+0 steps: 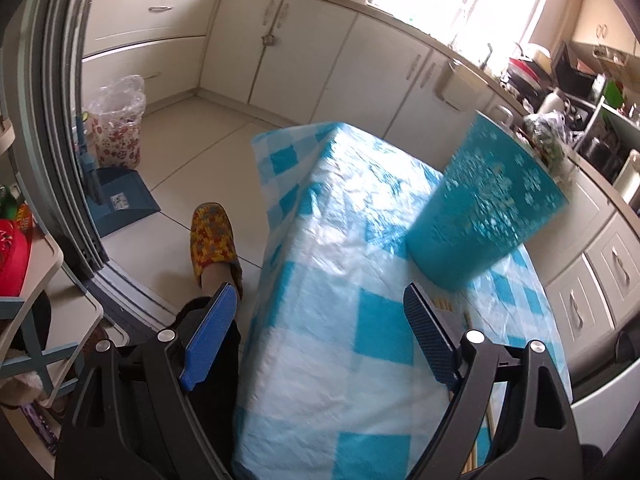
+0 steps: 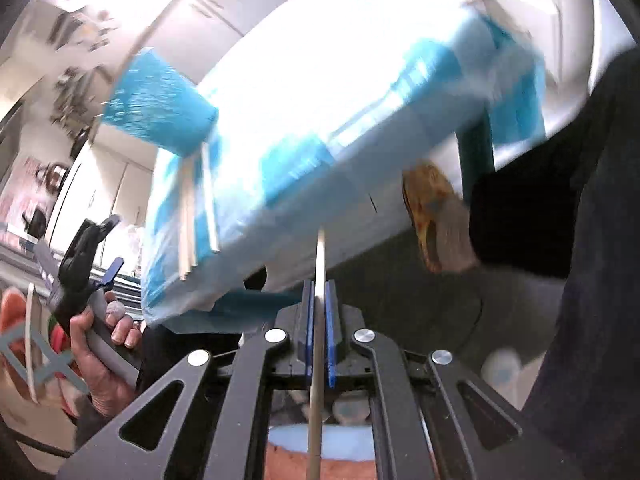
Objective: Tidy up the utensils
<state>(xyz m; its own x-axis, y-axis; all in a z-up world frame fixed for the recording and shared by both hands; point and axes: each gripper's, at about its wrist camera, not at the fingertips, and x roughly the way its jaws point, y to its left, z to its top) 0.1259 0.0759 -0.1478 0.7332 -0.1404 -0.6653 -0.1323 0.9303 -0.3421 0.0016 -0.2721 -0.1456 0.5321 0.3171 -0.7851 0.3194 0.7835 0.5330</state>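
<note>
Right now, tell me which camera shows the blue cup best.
The left wrist view: the blue cup stands large and near on the checked table. The right wrist view shows it smaller, motion-blurred and washed out by glare.

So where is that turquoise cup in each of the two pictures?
Left wrist view: the turquoise cup stands right of centre on the checked tablecloth, beyond the open left gripper.
Right wrist view: it sits upper left, blurred, with chopsticks lying on the cloth in front of it.
Shared landmark: the blue-and-white checked tablecloth, and the patterned slipper beside the table.
</note>
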